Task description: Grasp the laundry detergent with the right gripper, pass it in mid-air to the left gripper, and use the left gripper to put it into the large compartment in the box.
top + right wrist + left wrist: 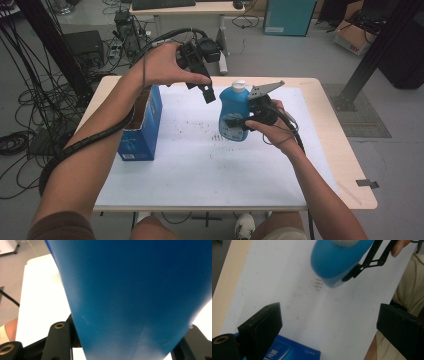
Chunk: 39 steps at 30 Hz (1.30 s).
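A blue plastic bottle [232, 112] with a white cap [239, 85] is held upright just above the white mat [200, 165]. My right gripper [239, 121] is shut on its lower body from the right. In the right gripper view the bottle [130, 295] sits close between the two black jaws. My left gripper [202, 89] hangs raised over the mat's far left part, to the left of the bottle's top, pointing down. Its jaws stand wide open with nothing between them [329, 312]. Past them lie the bottle [337, 262] and the right gripper's linkage [372, 260].
An open-topped blue carton [145, 125] stands on the table's left side, under my left forearm, its corner [292, 352] near the left jaw. Dark smudges [215, 135] mark the mat. The wooden table edge [335, 150] runs along the right. Cables [20, 140] lie on the floor at left.
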Each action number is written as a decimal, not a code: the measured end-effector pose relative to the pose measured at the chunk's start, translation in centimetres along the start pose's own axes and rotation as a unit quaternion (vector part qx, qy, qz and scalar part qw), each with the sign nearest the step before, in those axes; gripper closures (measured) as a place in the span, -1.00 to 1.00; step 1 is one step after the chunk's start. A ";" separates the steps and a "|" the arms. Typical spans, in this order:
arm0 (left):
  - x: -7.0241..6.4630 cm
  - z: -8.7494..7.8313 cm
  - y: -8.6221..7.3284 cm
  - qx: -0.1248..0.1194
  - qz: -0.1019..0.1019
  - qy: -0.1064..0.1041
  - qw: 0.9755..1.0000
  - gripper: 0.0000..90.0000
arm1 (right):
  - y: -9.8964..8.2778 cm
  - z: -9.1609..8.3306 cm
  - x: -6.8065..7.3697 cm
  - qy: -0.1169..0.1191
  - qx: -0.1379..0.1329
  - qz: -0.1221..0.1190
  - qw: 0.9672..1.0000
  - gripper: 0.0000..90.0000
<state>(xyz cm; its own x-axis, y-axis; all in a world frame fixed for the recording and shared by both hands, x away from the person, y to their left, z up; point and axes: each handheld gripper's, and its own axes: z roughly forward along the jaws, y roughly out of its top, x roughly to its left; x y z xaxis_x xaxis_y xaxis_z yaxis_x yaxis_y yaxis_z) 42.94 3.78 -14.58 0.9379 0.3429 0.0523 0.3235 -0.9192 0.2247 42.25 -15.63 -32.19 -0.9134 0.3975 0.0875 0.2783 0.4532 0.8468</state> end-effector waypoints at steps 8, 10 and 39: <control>-1.0 -0.2 0.3 0.003 0.033 -0.013 0.999 -0.86 | 0.7 1.2 1.0 0.039 -0.010 -0.021 0.999 -0.05; -1.3 -0.2 0.4 0.007 0.041 -0.015 0.999 -0.86 | 0.9 1.6 1.3 0.050 -0.009 -0.030 0.998 -0.05; -3.1 1.4 1.2 0.063 0.112 -0.059 0.990 -0.86 | 3.6 2.9 4.9 0.119 -0.022 -0.120 0.985 -0.05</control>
<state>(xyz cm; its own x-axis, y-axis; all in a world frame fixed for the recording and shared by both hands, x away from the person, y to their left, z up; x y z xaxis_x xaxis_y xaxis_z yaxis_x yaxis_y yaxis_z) 40.55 1.33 -15.81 0.9937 0.1088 -0.0280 0.1111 -0.9892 0.0962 39.67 -9.72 -30.23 -0.9966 0.0826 -0.0021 0.0375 0.4744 0.8795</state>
